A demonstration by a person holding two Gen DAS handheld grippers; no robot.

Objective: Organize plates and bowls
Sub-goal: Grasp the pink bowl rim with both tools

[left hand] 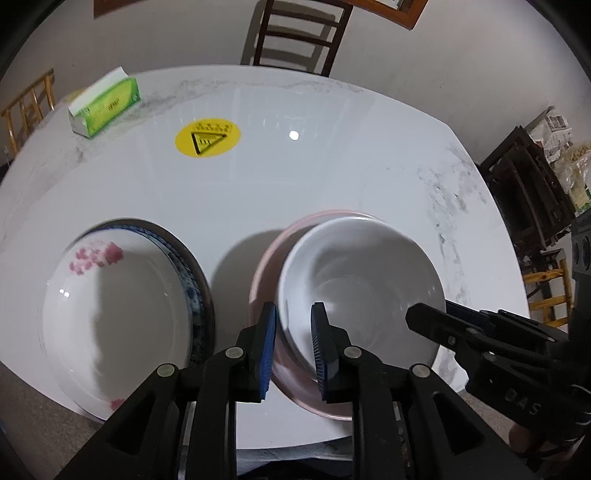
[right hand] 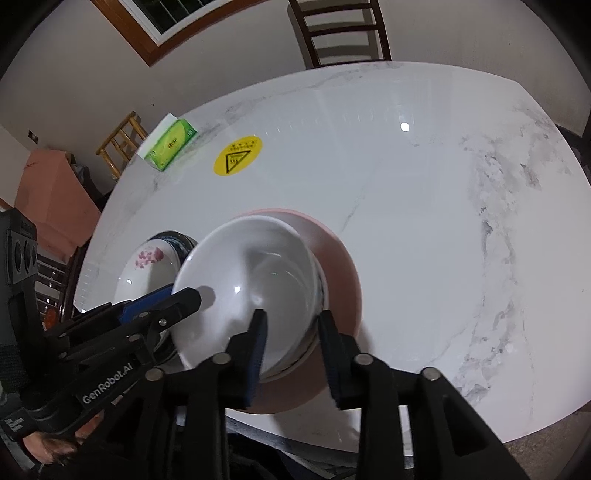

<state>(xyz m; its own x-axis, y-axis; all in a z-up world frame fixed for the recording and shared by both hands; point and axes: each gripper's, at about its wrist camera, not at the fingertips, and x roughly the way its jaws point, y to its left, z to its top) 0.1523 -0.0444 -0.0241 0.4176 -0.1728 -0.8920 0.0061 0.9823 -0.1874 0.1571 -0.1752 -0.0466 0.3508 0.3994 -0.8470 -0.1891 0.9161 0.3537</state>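
A white bowl [left hand: 362, 280] sits in a pink plate [left hand: 266, 273] near the table's front edge; both also show in the right wrist view, bowl [right hand: 247, 280], pink plate [right hand: 341, 273]. My left gripper [left hand: 293, 332] is open, its jaws straddling the bowl's near left rim. My right gripper [right hand: 291, 339] is open, its jaws straddling the bowl's near right rim; it also shows in the left wrist view [left hand: 428, 314]. To the left, a white plate with pink flowers [left hand: 118, 306] rests on a blue-patterned plate [left hand: 195, 280].
A green tissue box [left hand: 105, 107] lies at the far left of the white marble table [left hand: 332, 166]. A yellow round sticker [left hand: 207, 138] is on the tabletop. A dark wooden chair [left hand: 299, 33] stands behind the table.
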